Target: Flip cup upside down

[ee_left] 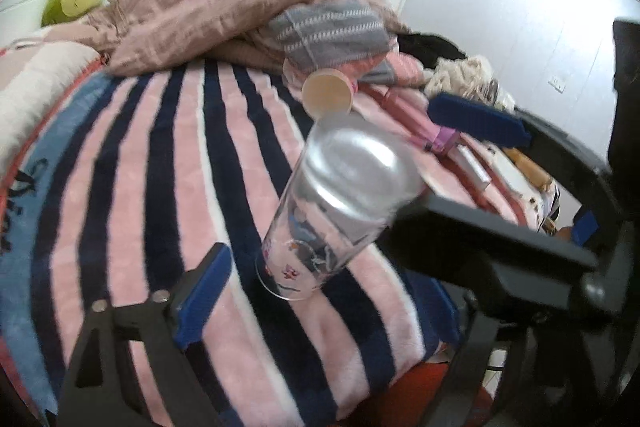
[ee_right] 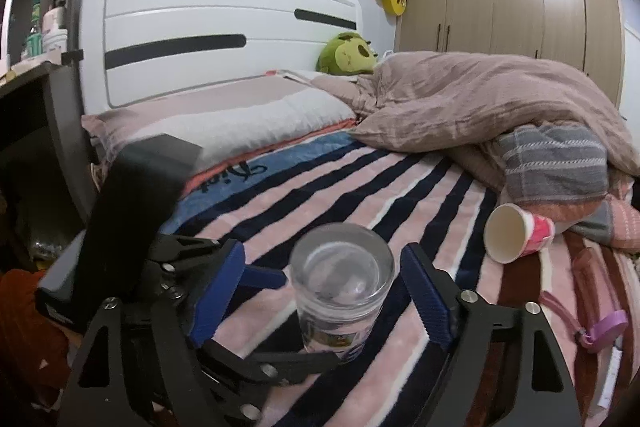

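A clear glass cup (ee_left: 340, 203) with printed pictures stands upside down on the striped blanket (ee_left: 160, 167), base up. In the right wrist view the cup (ee_right: 340, 291) stands between my right gripper's (ee_right: 324, 295) blue pads, which are open and apart from the glass on both sides. My left gripper (ee_left: 316, 279) is open around the cup. Its left pad (ee_left: 204, 299) is clear of the glass; its right finger is hidden behind the right gripper's black body (ee_left: 500, 251). In the right wrist view the left gripper (ee_right: 168, 267) shows at the left.
A pink paper cup (ee_right: 516, 233) lies on its side behind, also in the left wrist view (ee_left: 328, 95). A heaped pink duvet (ee_right: 480, 95) and folded clothes (ee_right: 556, 163) lie at the far right. A pink pencil case (ee_right: 592, 307) lies at the right. The headboard (ee_right: 200, 27) stands behind.
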Demonstrator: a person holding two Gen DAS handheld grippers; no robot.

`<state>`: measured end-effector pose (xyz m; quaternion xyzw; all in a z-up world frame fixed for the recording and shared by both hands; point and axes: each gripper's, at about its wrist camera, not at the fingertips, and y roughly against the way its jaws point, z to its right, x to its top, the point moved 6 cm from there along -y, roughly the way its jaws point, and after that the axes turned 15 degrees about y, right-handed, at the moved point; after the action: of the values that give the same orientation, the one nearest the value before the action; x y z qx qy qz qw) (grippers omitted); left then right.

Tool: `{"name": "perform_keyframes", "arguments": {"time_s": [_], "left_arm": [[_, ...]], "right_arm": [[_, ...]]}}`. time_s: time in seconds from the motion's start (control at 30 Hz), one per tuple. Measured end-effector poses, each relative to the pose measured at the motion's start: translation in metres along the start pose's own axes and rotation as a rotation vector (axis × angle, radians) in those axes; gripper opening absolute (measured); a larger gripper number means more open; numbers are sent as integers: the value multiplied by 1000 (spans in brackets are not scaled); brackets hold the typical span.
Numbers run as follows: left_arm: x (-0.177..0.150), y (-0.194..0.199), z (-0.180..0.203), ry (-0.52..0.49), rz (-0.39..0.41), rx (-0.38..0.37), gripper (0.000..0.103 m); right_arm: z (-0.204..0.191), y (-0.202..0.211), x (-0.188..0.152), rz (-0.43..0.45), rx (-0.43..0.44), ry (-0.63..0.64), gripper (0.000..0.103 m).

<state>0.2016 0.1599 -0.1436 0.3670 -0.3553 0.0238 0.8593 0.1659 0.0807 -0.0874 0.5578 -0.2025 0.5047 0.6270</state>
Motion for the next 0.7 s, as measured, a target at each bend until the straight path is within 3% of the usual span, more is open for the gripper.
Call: {"name": "perform_keyframes", "arguments": {"time_s": [0.37, 0.57, 0.7], "left_arm": [[4, 98, 30, -4, 139, 67, 102], [7, 134, 40, 38, 177, 180, 102], [4, 147, 44, 61, 182, 213, 102]], "right_arm": [[13, 90, 27, 84, -52, -144, 92], [16, 129, 23, 69, -99, -223, 101], [15, 144, 14, 33, -125, -243, 103]]}}
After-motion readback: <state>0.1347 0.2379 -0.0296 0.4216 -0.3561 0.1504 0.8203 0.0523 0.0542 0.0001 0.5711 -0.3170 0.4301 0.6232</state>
